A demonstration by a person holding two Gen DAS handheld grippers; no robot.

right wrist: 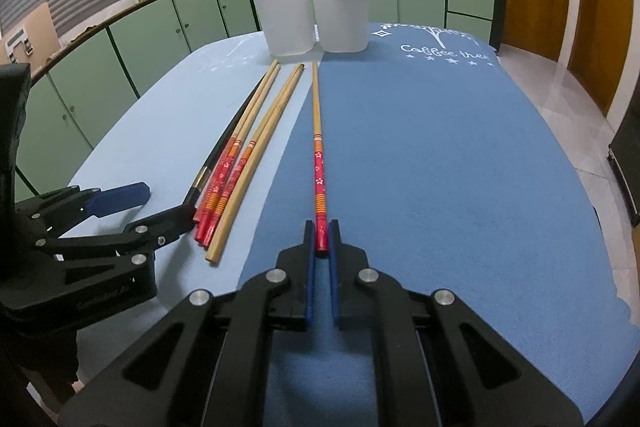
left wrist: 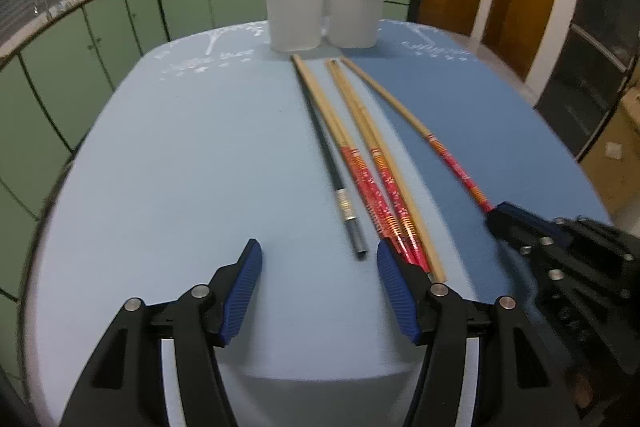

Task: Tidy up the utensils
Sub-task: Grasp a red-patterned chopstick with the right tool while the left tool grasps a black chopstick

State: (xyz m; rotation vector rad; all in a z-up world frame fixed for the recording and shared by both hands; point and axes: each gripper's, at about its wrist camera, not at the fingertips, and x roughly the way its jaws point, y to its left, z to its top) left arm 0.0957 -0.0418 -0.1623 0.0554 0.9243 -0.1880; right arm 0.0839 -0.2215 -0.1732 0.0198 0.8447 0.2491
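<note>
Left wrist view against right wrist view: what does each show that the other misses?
Left wrist only: the silver-tipped end of the dark chopstick, in the clear. Right wrist only: the right gripper shut on the lone red-handled chopstick, and white lettering on the blue cloth. Both: the white holder, the chopstick bundle, the open left gripper.

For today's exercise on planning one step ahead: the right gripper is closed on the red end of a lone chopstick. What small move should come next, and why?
Probably lift that end a little. The right gripper is shut on the lone chopstick, which lies flat on the blue cloth pointing at the white holder. Raising it clears the cloth before carrying it there; the left gripper stands open, holding nothing.
</note>
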